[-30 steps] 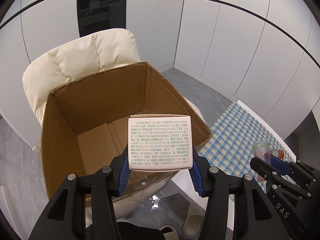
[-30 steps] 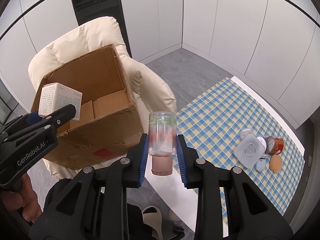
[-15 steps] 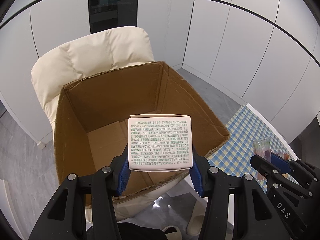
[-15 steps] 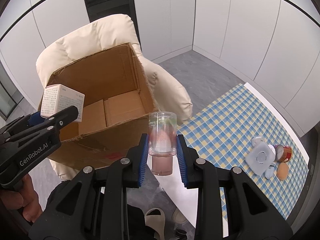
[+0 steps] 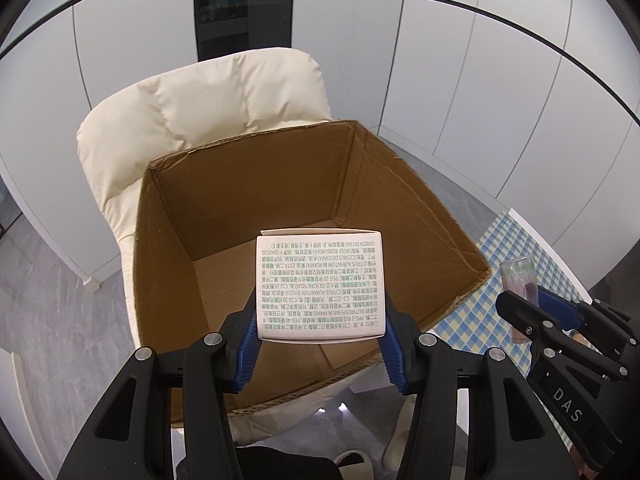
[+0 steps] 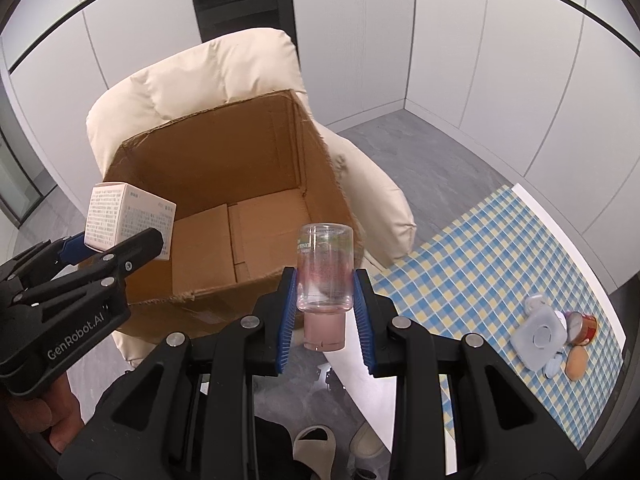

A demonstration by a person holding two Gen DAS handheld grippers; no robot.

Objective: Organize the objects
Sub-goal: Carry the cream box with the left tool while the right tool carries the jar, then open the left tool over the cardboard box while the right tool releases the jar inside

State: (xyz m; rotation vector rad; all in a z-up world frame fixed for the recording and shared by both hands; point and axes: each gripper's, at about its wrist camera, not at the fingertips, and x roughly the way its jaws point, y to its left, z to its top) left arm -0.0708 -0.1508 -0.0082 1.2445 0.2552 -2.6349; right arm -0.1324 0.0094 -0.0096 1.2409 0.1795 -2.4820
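My left gripper point(image 5: 320, 344) is shut on a white printed carton point(image 5: 320, 284), held over the near part of an open brown cardboard box point(image 5: 248, 200). The box stands on a cream padded chair point(image 5: 208, 100), and no objects show in the visible part of its inside. My right gripper point(image 6: 325, 312) is shut on a clear bottle with a pink cap point(image 6: 325, 280), cap toward me, hanging just outside the box's point(image 6: 224, 168) near right corner. In the right wrist view the left gripper point(image 6: 116, 248) and its carton point(image 6: 128, 216) hang over the box's left side.
A blue-and-yellow checked tablecloth point(image 6: 500, 248) covers the table at the right. On it lie a grey square container point(image 6: 538, 336), a red can point(image 6: 586, 328) and a small brown rounded object point(image 6: 576, 366). Slippers point(image 6: 316, 448) show on the grey floor below.
Both grippers have moved toward the box, which now looks larger and more centred. The carton now hangs over the box opening and the bottle is closer to its corner. Both grips are unchanged.
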